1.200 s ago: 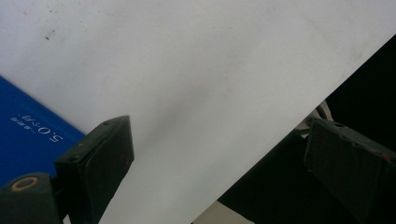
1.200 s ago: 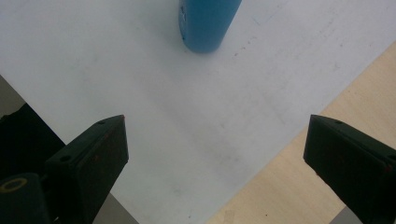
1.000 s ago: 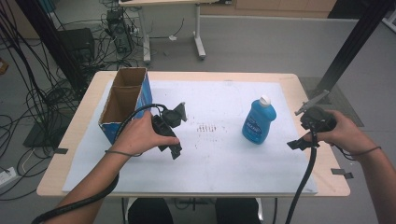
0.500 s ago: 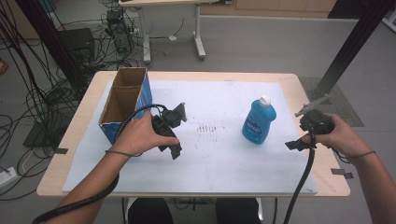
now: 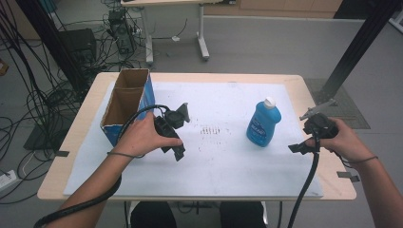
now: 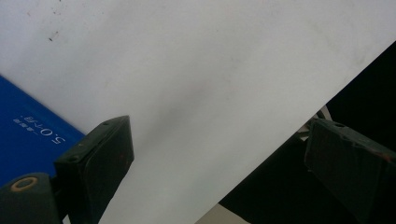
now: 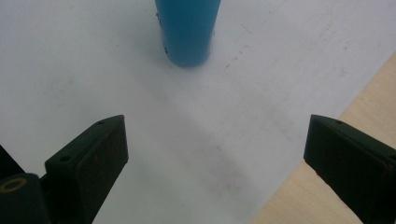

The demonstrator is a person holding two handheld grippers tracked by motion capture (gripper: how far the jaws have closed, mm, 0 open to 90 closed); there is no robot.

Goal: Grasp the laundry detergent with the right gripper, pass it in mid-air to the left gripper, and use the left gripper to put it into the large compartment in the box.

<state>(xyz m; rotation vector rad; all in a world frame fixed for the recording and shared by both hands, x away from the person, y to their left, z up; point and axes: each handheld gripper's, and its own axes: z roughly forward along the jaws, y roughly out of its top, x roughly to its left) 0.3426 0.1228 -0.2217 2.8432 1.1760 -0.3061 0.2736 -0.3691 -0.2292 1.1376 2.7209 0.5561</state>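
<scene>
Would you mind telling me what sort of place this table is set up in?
Probably a lab or workshop: tangled cables and equipment on a grey floor, a black frame post, and a paper-covered wooden table.

A blue bottle (image 5: 263,124) with a white cap stands on a white sheet (image 5: 223,156) covering a pale wood worktop (image 5: 85,118). The cardboard box (image 5: 127,107) shows blue outer walls with white lettering, brown inside; both tongs are black.
</scene>
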